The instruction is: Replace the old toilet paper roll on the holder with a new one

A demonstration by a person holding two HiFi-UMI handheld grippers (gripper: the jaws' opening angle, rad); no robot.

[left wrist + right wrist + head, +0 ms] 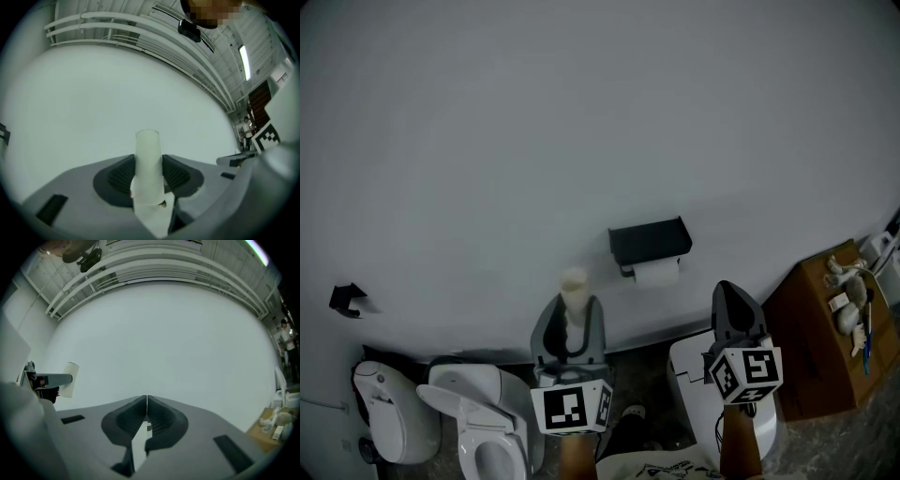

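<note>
The tube (149,159) between the left gripper's (149,176) fingers (117,176) is pale matt card with a scrap of thin paper clinging to it. Those fingers are matt grey plastic with darker ribbed inner faces, like the right gripper's (146,401). The wall (581,112) is smooth and matt. At twelve o'clock from the grippers the holder (649,242) looks matt black, its roll (657,273) soft white paper. The toilet (483,422) at seven o'clock is glossy white, and the box (811,342) at four o'clock is dull brown.

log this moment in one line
left tongs: gripping slim paper roll | right tongs: shut, empty | wall holder: mounted roll in place
</note>
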